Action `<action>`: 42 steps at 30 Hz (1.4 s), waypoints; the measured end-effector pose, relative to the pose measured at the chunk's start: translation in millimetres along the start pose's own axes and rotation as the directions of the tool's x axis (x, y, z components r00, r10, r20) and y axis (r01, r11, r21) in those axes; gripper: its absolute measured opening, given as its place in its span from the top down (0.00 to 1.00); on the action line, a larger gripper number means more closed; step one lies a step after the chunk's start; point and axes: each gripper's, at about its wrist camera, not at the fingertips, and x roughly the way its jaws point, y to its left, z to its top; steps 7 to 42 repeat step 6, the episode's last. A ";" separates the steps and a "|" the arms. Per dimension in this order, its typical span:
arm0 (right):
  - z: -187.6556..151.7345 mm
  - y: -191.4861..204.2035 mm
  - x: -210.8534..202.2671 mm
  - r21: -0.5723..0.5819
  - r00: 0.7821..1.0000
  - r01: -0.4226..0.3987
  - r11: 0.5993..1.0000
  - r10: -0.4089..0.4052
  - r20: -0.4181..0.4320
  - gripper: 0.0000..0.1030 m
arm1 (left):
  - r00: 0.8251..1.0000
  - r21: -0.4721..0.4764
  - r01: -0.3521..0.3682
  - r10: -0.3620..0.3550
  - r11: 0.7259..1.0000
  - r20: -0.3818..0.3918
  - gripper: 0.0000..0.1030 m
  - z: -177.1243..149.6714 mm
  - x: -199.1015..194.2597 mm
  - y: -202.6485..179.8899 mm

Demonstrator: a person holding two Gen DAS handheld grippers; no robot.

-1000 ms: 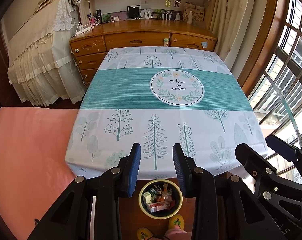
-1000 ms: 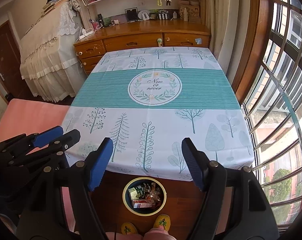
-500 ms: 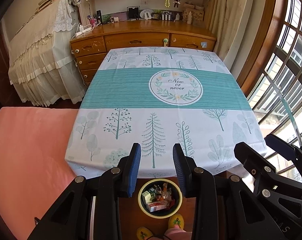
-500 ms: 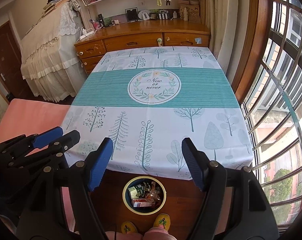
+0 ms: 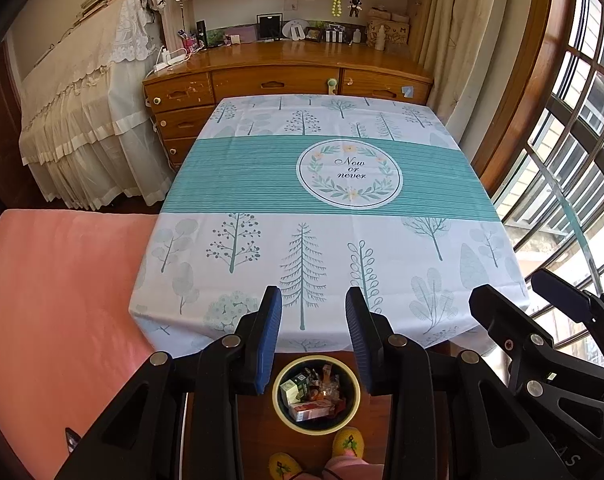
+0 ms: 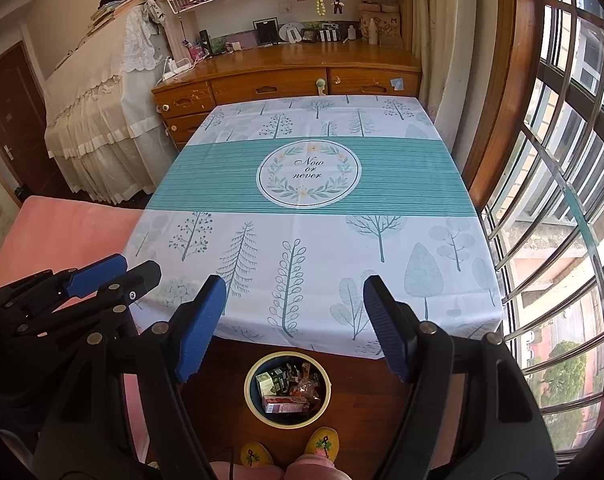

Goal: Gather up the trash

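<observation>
Left gripper (image 5: 313, 312): jaws apart, holding nothing. Right gripper (image 6: 294, 300): jaws wider, likewise empty. Below both, a bin (image 5: 316, 394) of trash (image 5: 310, 392) on the floor; ahead, the table (image 5: 262, 184).

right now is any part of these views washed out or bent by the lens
Left wrist view: window bars bow with fisheye curve, daylight outside blown out, bin sharp. Right wrist view: same bowing at window, glare sheen on the desk top, tablecloth evenly lit.
</observation>
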 end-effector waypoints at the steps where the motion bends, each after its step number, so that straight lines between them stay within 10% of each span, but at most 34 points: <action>1: 0.0 0.1 0.0 0.000 1.000 0.001 1.000 -0.001 0.000 0.33 | 1.000 0.000 -0.001 0.001 1.000 0.001 0.67 -1.5 -1.0 0.0; 42: -1.7 -2.1 -7.0 0.001 1.000 0.000 1.000 0.000 0.005 0.33 | 1.000 0.003 -0.002 0.002 1.000 0.000 0.67 -2.7 -2.9 -2.0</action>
